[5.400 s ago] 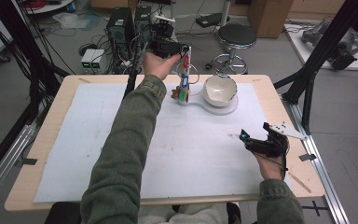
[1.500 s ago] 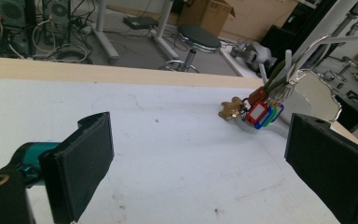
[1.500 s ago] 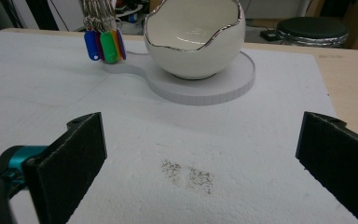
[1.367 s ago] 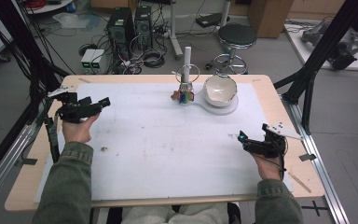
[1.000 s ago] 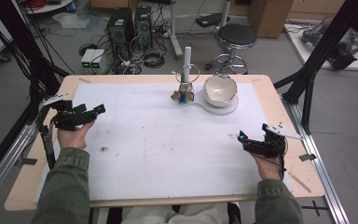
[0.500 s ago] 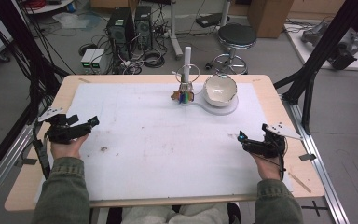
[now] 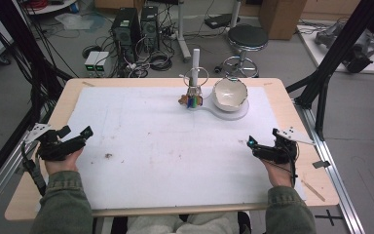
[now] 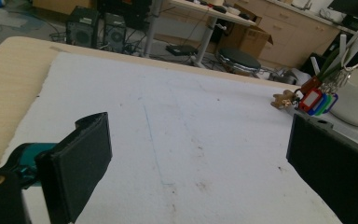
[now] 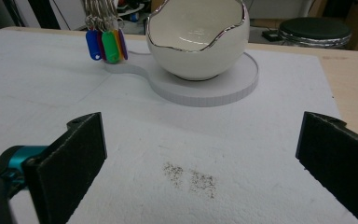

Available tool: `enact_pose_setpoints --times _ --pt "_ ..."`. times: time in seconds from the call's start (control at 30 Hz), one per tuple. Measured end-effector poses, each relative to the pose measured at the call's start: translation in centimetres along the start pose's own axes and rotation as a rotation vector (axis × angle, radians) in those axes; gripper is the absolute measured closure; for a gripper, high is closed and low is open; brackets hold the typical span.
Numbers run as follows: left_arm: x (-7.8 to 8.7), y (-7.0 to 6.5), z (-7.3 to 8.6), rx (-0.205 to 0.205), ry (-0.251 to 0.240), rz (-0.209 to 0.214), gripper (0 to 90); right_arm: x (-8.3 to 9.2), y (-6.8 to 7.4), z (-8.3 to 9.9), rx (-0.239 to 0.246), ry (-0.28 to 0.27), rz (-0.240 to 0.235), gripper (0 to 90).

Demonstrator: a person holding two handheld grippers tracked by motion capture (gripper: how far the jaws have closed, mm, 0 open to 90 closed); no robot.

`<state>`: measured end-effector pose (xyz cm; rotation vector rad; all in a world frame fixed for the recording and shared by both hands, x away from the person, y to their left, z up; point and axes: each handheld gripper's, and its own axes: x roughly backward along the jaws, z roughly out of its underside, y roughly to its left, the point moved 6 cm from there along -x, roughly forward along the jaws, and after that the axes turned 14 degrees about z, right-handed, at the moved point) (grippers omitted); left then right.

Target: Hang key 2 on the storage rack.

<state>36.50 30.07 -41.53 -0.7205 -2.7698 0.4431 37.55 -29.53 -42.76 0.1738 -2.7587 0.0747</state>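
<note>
Key tags (image 9: 106, 44), tops cut off

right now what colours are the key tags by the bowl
Blue, green, orange and purple key tags, clearest in the right gripper view.

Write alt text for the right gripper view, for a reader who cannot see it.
The right gripper is open, with nothing between its two black jaws, over a white mat. Ahead, a white egg-shaped bowl sits on a round white stand, with coloured key tags hanging to its left.
</note>
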Motion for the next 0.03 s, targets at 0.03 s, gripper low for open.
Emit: enact_pose_setpoints --times 0.03 --pt "0.04 0.02 -0.03 0.000 -0.003 -0.004 7.1 0.01 0.05 -0.01 0.000 0.000 -0.001 0.7"
